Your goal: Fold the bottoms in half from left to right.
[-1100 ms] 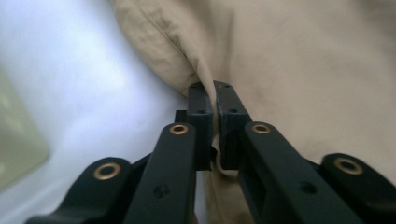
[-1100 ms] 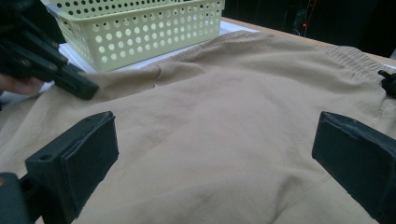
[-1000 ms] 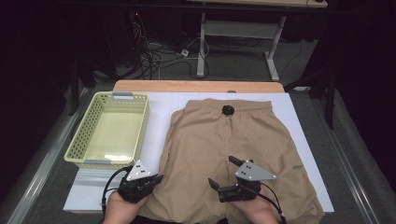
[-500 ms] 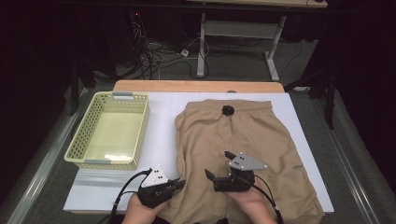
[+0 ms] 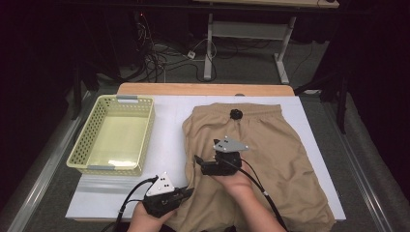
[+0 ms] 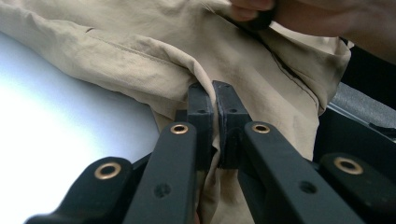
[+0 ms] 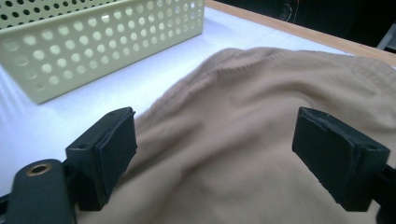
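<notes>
Left tongs (image 5: pixel 186 192) at lower centre of the high view are clamped on the hem of the tan shorts (image 5: pixel 270 145), now folded in from the left. Right tongs (image 5: pixel 197 160), mid-frame, have been closing a bit but stand wide over the cloth, gripping nothing. Yellow basket (image 5: pixel 80 147) sits left on the bench (image 5: pixel 169 111), out of the way.

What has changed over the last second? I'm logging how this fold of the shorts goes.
The left claw, shut on the shorts' near-left hem, has carried it rightward, folding the left side in. The right claw has travelled up the fabric toward the waistband, its jaws just closing a little, wide apart above the cloth. The basket and table stayed put.
</notes>
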`<action>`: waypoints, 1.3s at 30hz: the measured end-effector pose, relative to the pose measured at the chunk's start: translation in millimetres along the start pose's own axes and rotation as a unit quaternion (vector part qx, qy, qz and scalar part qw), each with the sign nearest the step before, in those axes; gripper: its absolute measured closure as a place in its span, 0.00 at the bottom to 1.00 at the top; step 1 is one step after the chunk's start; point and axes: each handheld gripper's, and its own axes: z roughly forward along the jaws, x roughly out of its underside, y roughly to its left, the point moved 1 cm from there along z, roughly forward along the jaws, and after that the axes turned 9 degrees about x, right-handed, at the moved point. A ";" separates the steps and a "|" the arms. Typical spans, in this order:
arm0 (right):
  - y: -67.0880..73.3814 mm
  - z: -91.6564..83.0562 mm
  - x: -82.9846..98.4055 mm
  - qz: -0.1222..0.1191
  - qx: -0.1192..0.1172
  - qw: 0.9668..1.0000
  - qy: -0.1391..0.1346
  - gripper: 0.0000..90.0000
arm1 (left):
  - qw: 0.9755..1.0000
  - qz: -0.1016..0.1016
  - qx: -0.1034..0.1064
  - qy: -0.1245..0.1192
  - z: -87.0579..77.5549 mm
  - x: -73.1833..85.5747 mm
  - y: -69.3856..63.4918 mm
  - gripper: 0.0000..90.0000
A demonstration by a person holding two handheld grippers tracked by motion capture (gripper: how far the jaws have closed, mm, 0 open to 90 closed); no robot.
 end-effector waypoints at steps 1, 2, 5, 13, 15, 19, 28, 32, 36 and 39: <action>1.2 4.6 -2.5 -0.001 0.000 1.000 0.001 0.17 | 1.000 0.000 -0.001 -0.001 0.1 0.2 0.0 0.94; 2.7 9.7 -4.7 -0.003 0.001 1.000 0.004 0.17 | 1.000 0.002 -0.002 -0.001 0.4 0.3 -0.1 0.94; 5.1 26.5 -9.9 -0.008 0.007 1.000 0.015 0.19 | 1.000 0.004 0.000 0.002 1.6 0.4 -0.7 0.94; 11.3 64.4 -25.7 -0.003 0.010 0.999 0.039 0.27 | 1.000 0.006 0.002 0.001 3.2 -0.6 -1.4 0.94; 14.5 72.2 -30.1 -0.009 0.013 0.999 0.043 0.29 | 1.000 0.005 0.002 0.000 3.0 -0.6 -1.3 0.94; 19.1 87.8 -36.7 -0.012 0.015 0.998 0.060 0.33 | 1.000 0.004 0.002 -0.003 1.8 -0.7 -1.2 0.94; 17.4 105.2 -34.9 0.007 0.021 0.995 0.094 0.57 | 1.000 0.006 -0.003 -0.006 -3.0 -0.8 -1.3 0.94; 16.4 104.5 -34.2 -0.006 0.018 0.995 0.095 0.76 | 1.000 0.003 -0.005 -0.010 -5.3 -1.1 -0.6 0.94; 15.1 100.3 -35.0 -0.017 0.020 0.996 0.087 0.96 | 1.000 0.000 -0.007 -0.015 -7.5 -1.8 -0.1 0.94; 11.9 96.4 -35.8 -0.015 0.004 0.997 0.077 0.99 | 1.000 0.004 -0.006 -0.019 -8.9 -2.9 -1.7 0.94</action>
